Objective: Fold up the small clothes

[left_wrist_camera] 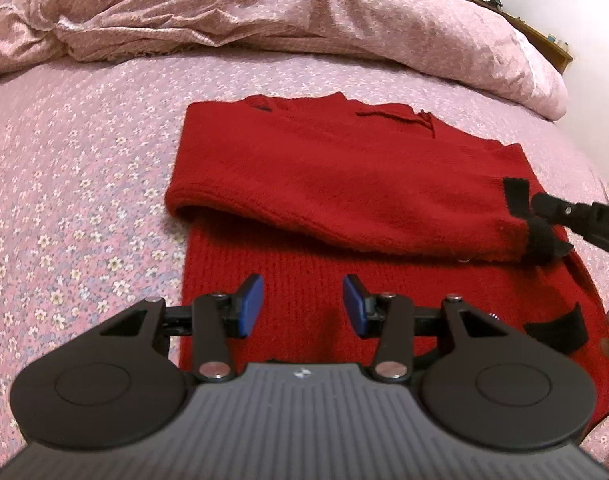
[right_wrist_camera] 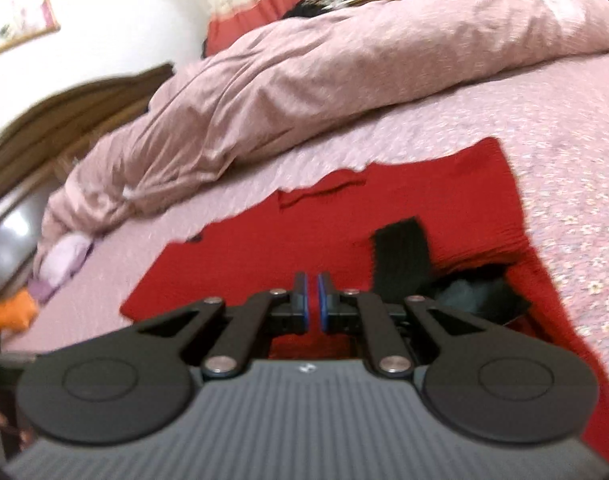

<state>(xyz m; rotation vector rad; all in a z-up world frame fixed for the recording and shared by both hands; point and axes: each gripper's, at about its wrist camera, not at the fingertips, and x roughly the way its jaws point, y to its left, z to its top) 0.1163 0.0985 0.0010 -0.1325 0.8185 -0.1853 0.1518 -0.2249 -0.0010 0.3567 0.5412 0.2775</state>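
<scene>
A red knit sweater (left_wrist_camera: 324, 168) with black trim lies on the bed, and it also shows in the right wrist view (right_wrist_camera: 256, 264). One sleeve (left_wrist_camera: 344, 216) is folded across the body, and its black cuff (left_wrist_camera: 540, 236) lies at the right. My left gripper (left_wrist_camera: 303, 304) is open and empty, low over the sweater's lower part. My right gripper (right_wrist_camera: 312, 300) is nearly shut, with red cloth seen between the blue pads. In the left wrist view its tip (left_wrist_camera: 544, 206) is at the black cuff.
The bed has a pink floral sheet (left_wrist_camera: 84, 200). A rumpled pink duvet (left_wrist_camera: 264, 12) lies behind the sweater. A wooden headboard (right_wrist_camera: 44, 128) and small cloth items (right_wrist_camera: 60, 264) are at the left in the right wrist view.
</scene>
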